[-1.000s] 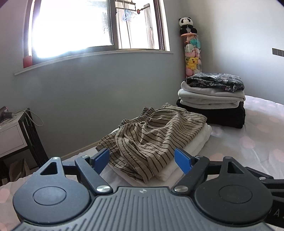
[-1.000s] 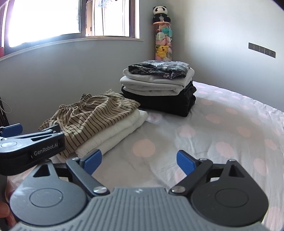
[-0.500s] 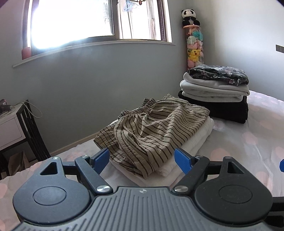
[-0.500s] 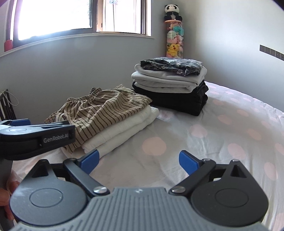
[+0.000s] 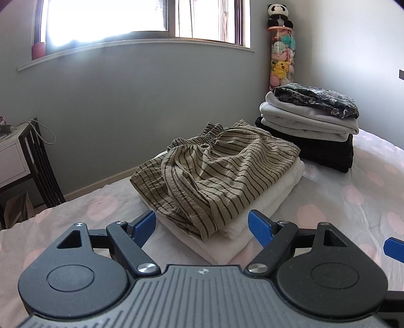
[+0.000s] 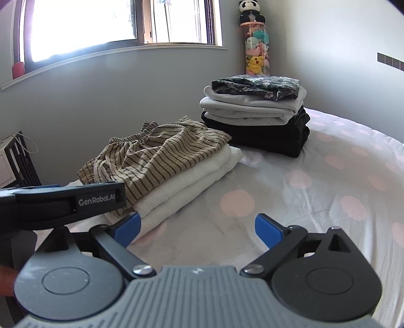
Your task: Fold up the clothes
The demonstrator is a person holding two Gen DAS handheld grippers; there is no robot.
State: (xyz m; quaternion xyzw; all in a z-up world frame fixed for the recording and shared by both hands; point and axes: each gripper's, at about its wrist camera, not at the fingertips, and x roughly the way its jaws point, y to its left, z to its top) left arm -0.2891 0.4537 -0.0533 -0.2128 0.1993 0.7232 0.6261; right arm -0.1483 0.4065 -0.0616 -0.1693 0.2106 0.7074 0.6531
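Note:
A tan striped garment (image 5: 214, 166) (image 6: 156, 154) lies loosely folded on top of a folded white cloth (image 5: 265, 199) (image 6: 192, 176) on the bed. Behind it stands a neat stack of folded clothes (image 5: 308, 126) (image 6: 255, 113), dark floral on top, then white, then black. My left gripper (image 5: 204, 224) is open, its blue fingertips either side of the near corner of the white cloth, holding nothing. My right gripper (image 6: 197, 227) is open above the bare sheet, its left fingertip close to the white cloth's edge. The left gripper's body (image 6: 63, 199) shows at the left of the right wrist view.
The bed (image 6: 328, 181) has a white sheet with pink dots and reaches right. A tall clear tube of plush toys (image 5: 280, 55) with a panda on top stands in the corner. A dark side table (image 5: 22, 156) is at the left, under the window (image 5: 126, 20).
Both grippers have moved forward and lower toward the striped pile, which now looks larger and nearer. Both stay open.

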